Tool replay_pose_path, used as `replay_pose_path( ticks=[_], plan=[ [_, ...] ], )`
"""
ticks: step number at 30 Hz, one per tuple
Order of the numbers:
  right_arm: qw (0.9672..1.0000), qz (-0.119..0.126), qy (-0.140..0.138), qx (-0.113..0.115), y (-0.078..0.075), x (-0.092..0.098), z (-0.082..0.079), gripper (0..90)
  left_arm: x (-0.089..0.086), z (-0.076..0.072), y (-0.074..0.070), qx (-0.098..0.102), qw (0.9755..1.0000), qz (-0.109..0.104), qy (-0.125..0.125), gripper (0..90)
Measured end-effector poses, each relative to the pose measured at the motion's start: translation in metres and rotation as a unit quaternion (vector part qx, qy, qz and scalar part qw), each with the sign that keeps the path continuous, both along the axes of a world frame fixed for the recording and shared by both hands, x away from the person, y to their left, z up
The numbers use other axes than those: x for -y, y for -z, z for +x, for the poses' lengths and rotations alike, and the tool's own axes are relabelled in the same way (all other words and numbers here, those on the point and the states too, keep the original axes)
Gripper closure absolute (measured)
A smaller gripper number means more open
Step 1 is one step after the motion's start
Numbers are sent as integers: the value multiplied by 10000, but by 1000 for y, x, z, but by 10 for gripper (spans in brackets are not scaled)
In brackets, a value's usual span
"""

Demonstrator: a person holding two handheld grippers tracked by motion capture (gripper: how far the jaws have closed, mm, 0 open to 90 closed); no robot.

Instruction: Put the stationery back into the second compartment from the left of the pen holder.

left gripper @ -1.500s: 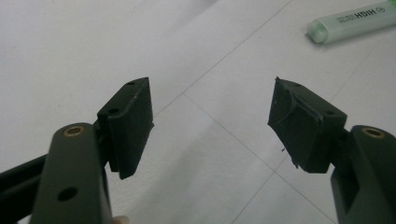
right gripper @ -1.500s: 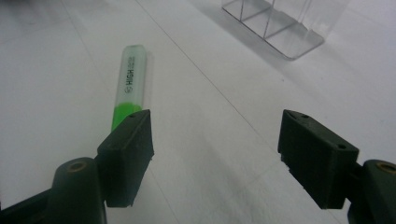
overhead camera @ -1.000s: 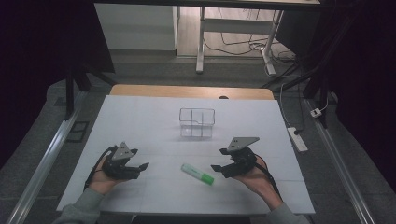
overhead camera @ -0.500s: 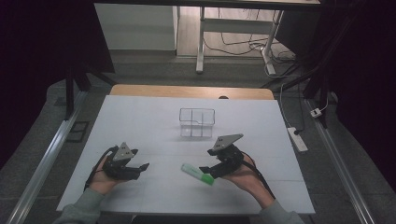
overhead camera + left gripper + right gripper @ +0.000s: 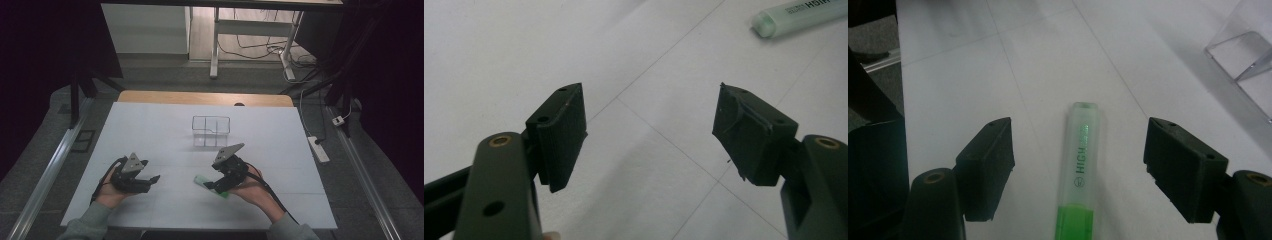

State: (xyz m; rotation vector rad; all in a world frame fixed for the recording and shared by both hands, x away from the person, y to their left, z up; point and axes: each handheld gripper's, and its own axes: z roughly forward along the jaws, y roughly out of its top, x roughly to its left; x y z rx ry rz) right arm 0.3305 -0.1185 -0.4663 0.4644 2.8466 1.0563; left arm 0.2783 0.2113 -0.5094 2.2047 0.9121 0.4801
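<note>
A green highlighter (image 5: 200,179) with a clear cap lies flat on the white table (image 5: 150,130), near the front, right of the middle. My right gripper (image 5: 210,186) is low over it and open, one jaw on each side of the pen. In the right gripper view the highlighter (image 5: 1079,165) runs lengthwise between the jaws of the right gripper (image 5: 1079,125), cap pointing away, with room on both sides. My left gripper (image 5: 152,179) rests in a hand at the front left, open and holding nothing. In its own view the left gripper (image 5: 649,92) faces bare table, with the highlighter (image 5: 799,15) at the upper right.
A clear plastic box (image 5: 211,131) with compartments stands at mid-table behind the right gripper, and its corner (image 5: 1248,65) shows in the right gripper view. A white power strip (image 5: 318,148) lies on the floor to the right. Metal rails flank the table.
The right gripper has swung left and down from beside the highlighter until its open jaws straddle it. The highlighter and the left gripper have stayed in place.
</note>
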Motion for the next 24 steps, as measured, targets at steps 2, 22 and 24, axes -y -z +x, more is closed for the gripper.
replay_pose_path(
  ticks=[2, 22, 24],
  plan=[
    [10000, -63, -20, -37, 3, -3, -1, 274, 1, 0, 0, -1, 10000, 11, 13, 290],
    [9906, -1303, 167, -385, 32, -12, 0, 342, 3, -1, -1, 22, 10000, 54, 64, 289],
    [9896, -1378, 165, -385, 35, -13, 0, 361, 3, -1, -1, 14, 10000, 51, 72, 289]
  ],
)
